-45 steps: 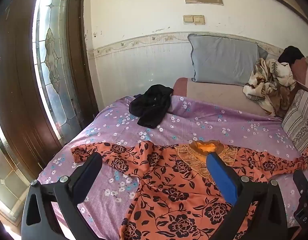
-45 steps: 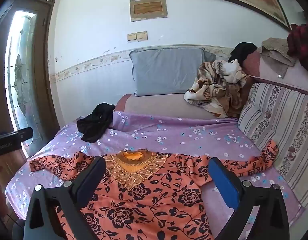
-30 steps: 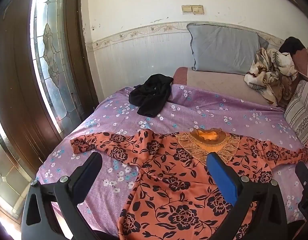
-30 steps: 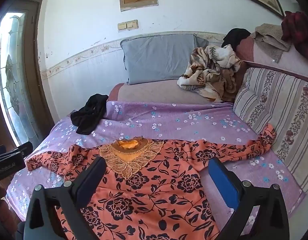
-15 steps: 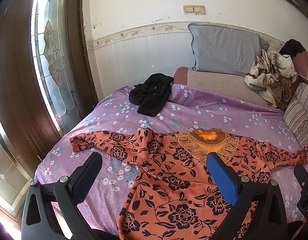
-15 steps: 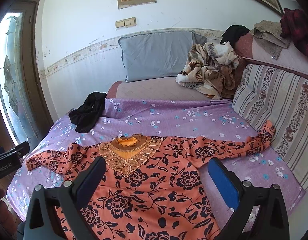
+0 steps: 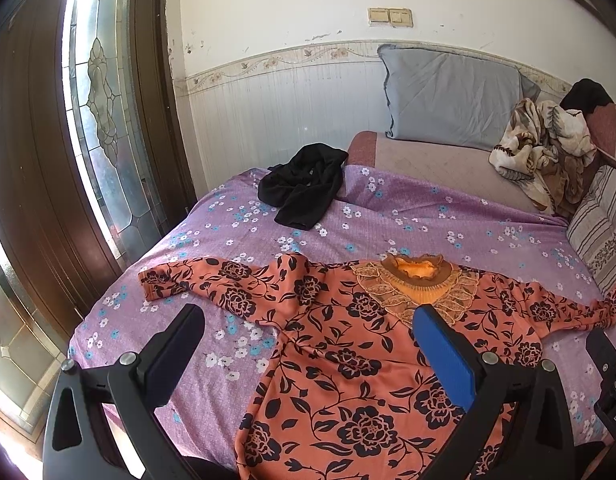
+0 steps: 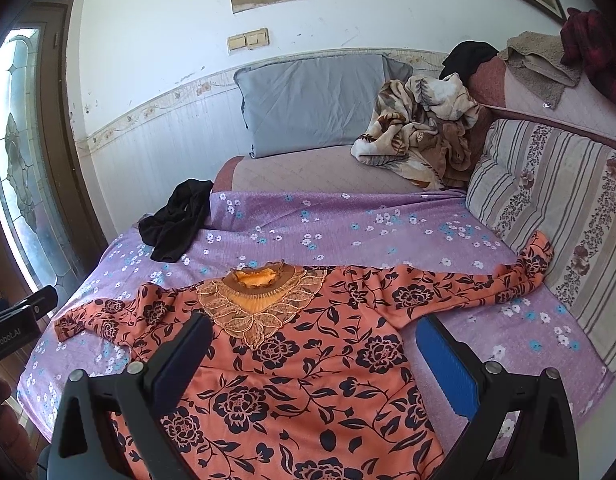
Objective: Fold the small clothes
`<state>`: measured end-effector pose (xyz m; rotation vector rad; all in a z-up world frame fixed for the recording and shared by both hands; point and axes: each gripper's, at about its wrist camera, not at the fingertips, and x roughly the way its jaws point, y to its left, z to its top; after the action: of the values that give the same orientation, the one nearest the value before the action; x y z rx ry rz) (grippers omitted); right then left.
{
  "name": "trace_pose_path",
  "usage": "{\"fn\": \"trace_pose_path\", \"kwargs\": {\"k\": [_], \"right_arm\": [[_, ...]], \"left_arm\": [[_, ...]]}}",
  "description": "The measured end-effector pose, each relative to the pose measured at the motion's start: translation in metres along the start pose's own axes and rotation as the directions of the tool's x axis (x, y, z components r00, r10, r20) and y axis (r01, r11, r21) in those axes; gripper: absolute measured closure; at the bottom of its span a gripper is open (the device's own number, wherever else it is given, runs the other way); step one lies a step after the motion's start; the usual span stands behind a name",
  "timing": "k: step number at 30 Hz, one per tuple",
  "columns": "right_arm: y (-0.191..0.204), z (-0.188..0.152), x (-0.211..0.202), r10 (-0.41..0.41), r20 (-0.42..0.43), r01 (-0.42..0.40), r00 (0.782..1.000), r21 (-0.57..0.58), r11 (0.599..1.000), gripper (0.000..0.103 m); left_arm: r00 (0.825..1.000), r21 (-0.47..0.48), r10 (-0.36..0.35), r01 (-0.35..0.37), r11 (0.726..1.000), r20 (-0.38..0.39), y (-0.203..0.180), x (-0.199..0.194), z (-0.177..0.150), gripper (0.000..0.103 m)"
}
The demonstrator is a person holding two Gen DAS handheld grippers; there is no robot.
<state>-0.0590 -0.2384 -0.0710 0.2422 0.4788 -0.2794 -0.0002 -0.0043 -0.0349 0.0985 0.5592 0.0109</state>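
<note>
My left tool (image 7: 308,332) hangs over the near edge of the bed with its two fingers spread wide apart and nothing between them, and my right tool (image 8: 312,340) is held the same way, fingers wide and gripping nothing. Below both lies the orange long-sleeved blouse with a black flower print and a gold lace collar (image 7: 348,344), spread flat and face up on the purple bedsheet dotted with small white and blue flowers (image 7: 408,216). Its collar points toward the far wall, and its hem runs toward me and passes out of sight at the bottom of both views. One sleeve stretches out toward the side with the stained-glass door panel (image 7: 103,120), lying flat on the sheet; the other sleeve reaches the opposite way and its cuff climbs against the striped cushion with floral bands (image 8: 548,216). Farther back on the sheet, well apart from the blouse, sits a crumpled black garment (image 7: 303,188). Behind that, a grey pillow (image 7: 448,96) leans upright against the white wall, and a rumpled beige and brown patterned blanket (image 8: 420,128) is heaped just beside it. In the right wrist view, the edge of my left tool shows at the far left of the frame.
</note>
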Motion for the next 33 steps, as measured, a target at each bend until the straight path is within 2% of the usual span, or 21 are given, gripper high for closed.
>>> {"fn": "trace_pose_path", "kwargs": {"k": [33], "right_arm": [[0.003, -0.005, 0.020, 0.018, -0.041, -0.018, 0.999, 0.017, 1.000, 0.000]], "left_arm": [[1.000, 0.006, 0.007, -0.006, 1.000, -0.029, 0.001, 0.016, -0.002, 0.000]]}}
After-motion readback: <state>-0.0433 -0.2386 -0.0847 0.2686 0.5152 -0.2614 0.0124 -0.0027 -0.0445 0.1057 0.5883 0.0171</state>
